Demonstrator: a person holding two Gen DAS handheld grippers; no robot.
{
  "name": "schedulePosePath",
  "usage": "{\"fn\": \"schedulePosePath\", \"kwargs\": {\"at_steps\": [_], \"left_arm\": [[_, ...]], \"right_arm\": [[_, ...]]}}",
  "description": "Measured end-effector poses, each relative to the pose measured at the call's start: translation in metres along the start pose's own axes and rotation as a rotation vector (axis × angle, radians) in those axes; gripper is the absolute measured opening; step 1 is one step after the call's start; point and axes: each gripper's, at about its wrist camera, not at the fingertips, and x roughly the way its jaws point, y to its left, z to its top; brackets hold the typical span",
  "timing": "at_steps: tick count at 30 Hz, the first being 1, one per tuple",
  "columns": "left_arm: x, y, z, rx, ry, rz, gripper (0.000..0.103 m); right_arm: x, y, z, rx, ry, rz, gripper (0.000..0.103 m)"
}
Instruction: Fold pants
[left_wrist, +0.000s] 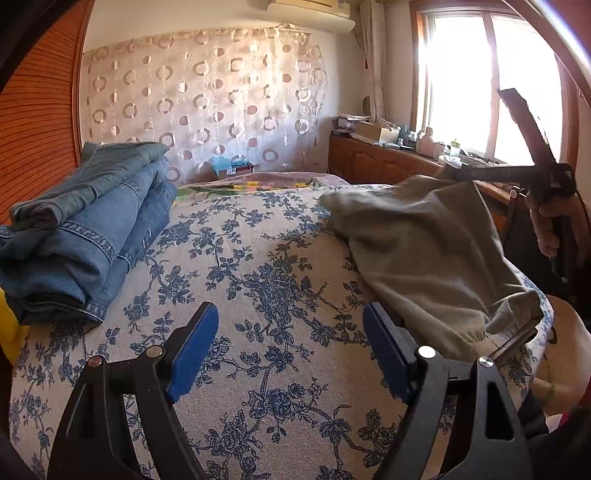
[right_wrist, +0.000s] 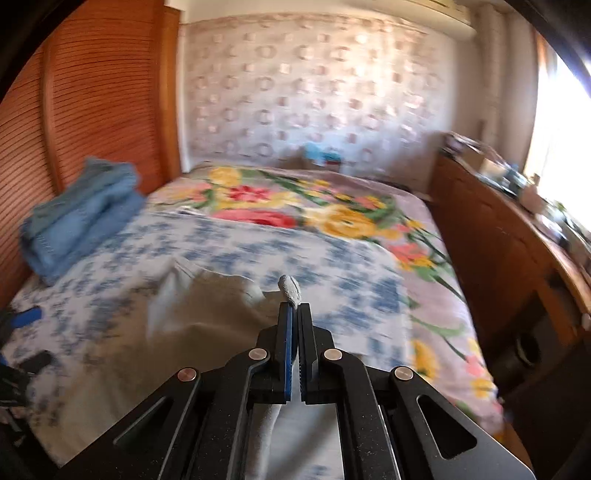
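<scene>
Grey-khaki pants (left_wrist: 424, 251) lie on the right side of the bed, one end lifted. My right gripper (right_wrist: 295, 314) is shut on a bunched edge of the pants (right_wrist: 207, 314), with a nub of fabric sticking out past the fingertips; it shows in the left wrist view (left_wrist: 454, 173), held up above the bed. My left gripper (left_wrist: 291, 339) is open and empty, low over the blue floral bedspread (left_wrist: 258, 280), just left of the pants' waistband end.
A stack of folded blue jeans (left_wrist: 85, 229) sits at the bed's left side by the orange slatted wall (left_wrist: 37, 122). A wooden cabinet (left_wrist: 376, 162) with clutter runs under the window on the right. A colourful flowered blanket (right_wrist: 314, 206) covers the far bed.
</scene>
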Motion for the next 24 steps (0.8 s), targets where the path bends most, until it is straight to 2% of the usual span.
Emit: {"fn": "schedulePosePath", "kwargs": {"at_steps": [3,6,8,11,13,14,18,24], "left_arm": [[0.001,0.000,-0.001,0.003,0.002,0.001,0.081],[0.002,0.000,0.000,0.003,0.004,0.001,0.081],[0.002,0.000,0.000,0.004,0.006,0.001,0.081],[0.003,-0.001,0.001,0.006,0.008,0.002,0.081],[0.004,-0.002,0.001,0.011,0.014,0.002,0.081],[0.005,-0.003,0.001,0.016,0.018,0.000,0.081],[0.006,-0.008,0.004,0.028,0.029,-0.009,0.081],[0.008,-0.024,0.012,0.024,0.069,-0.075,0.081]], "right_arm": [[0.020,-0.013,-0.018,0.011,0.065,-0.078,0.002],[0.037,-0.014,-0.032,0.019,0.112,-0.094,0.002],[0.043,-0.010,-0.037,0.021,0.123,-0.084,0.002],[0.045,-0.002,-0.044,0.022,0.122,-0.061,0.010],[0.044,-0.002,-0.049,0.023,0.113,-0.040,0.028],[0.043,-0.004,-0.051,0.030,0.106,-0.030,0.034],[0.024,-0.016,-0.064,0.057,0.097,0.011,0.036],[-0.002,-0.029,-0.085,0.085,0.081,0.046,0.037]]}}
